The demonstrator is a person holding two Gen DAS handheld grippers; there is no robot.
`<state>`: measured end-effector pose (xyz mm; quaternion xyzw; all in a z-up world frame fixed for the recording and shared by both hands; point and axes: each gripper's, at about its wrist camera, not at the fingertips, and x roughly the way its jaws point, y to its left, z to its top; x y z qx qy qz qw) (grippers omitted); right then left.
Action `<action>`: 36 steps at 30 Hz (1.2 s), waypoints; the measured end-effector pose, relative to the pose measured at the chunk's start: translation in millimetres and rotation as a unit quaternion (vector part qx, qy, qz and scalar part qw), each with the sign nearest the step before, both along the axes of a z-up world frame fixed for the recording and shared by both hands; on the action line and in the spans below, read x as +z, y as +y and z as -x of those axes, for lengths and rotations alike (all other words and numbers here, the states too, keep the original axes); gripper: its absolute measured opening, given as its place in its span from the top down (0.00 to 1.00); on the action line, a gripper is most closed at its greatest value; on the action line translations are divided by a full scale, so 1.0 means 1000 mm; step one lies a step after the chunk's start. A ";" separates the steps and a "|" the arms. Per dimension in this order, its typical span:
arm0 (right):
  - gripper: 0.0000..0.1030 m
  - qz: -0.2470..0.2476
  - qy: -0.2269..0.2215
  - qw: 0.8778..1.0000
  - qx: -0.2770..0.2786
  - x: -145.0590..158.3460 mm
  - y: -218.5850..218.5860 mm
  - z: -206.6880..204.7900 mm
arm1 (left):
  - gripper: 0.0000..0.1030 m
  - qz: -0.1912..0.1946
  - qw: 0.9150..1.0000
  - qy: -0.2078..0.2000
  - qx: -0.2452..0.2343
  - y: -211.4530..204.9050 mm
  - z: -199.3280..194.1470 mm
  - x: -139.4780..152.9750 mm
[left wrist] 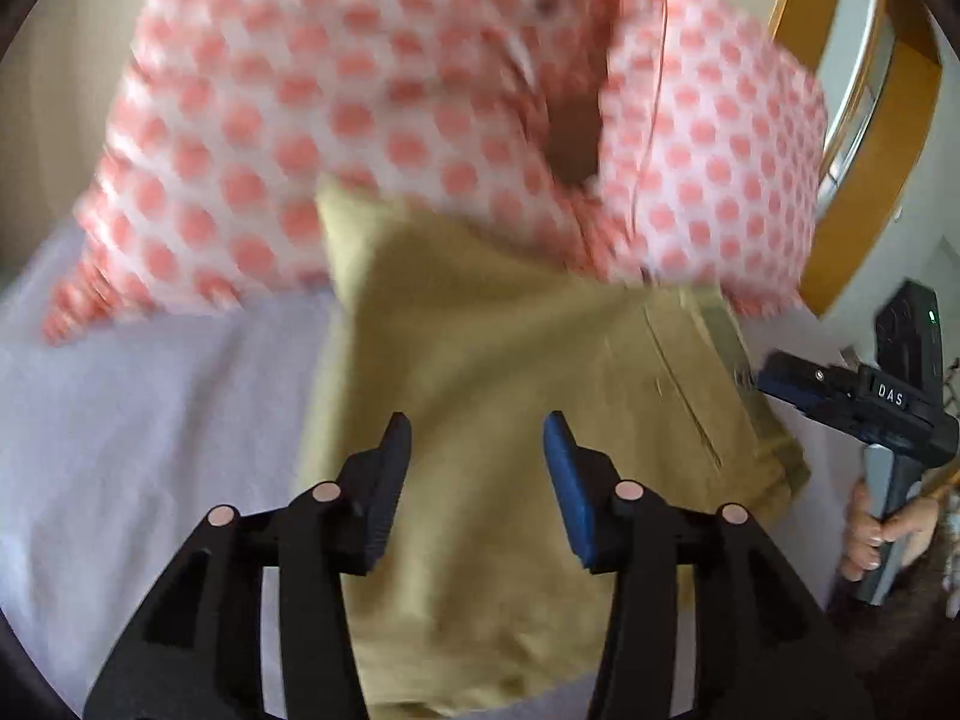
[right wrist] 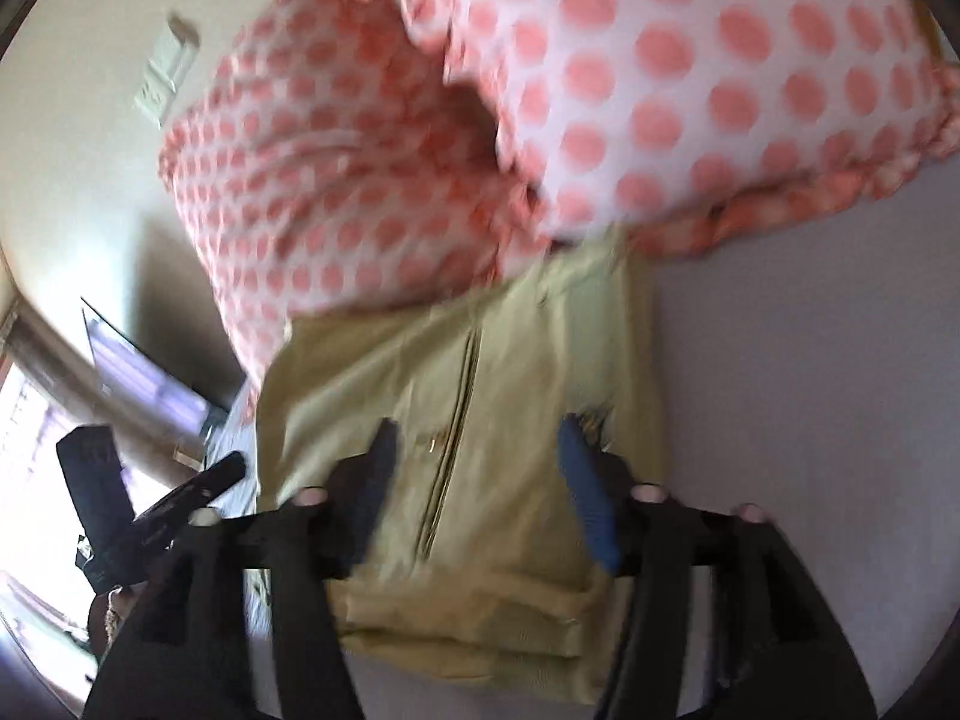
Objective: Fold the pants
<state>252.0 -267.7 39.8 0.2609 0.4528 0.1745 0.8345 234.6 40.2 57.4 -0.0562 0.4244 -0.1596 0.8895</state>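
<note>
Tan pants point(left wrist: 492, 384) lie folded into a compact stack on a white sheet point(left wrist: 138, 420); a pocket seam shows on top. In the right wrist view the same pants point(right wrist: 480, 420) show stacked layers at the near edge. My left gripper point(left wrist: 477, 438) is open and empty above the pants. My right gripper point(right wrist: 477, 456) is open and empty above the pants; it also shows in the left wrist view point(left wrist: 774, 381) at the pants' right edge. Both views are motion-blurred.
Two pink-dotted white pillows point(left wrist: 360, 120) lie just beyond the pants, also in the right wrist view point(right wrist: 660, 90). A wood-framed mirror point(left wrist: 882, 138) stands at the right. A dark screen point(right wrist: 138, 360) and a wall socket point(right wrist: 162, 78) are on the left.
</note>
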 end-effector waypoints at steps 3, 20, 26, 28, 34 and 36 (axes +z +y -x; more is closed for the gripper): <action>0.26 0.015 0.022 1.000 -0.012 -0.006 0.002 0.000 | 0.54 -0.045 0.998 0.032 0.022 -0.013 -0.014 -0.028; 0.01 0.288 -0.036 0.956 -0.035 -0.003 0.104 0.174 | 0.02 -0.166 0.981 0.000 0.098 -0.020 0.171 -0.043; 0.01 0.296 -0.028 0.953 -0.050 -0.013 0.108 0.179 | 0.02 -0.127 0.986 -0.001 0.112 -0.011 0.173 -0.049; 0.01 0.297 -0.030 0.953 -0.054 -0.013 0.109 0.181 | 0.02 -0.127 0.985 -0.010 0.113 -0.012 0.176 -0.050; 0.01 0.298 -0.026 0.953 -0.053 -0.011 0.109 0.181 | 0.02 -0.125 0.984 -0.018 0.122 -0.012 0.178 -0.050; 0.01 0.297 -0.025 0.953 -0.054 -0.011 0.109 0.180 | 0.02 -0.125 0.984 -0.018 0.122 -0.012 0.178 -0.050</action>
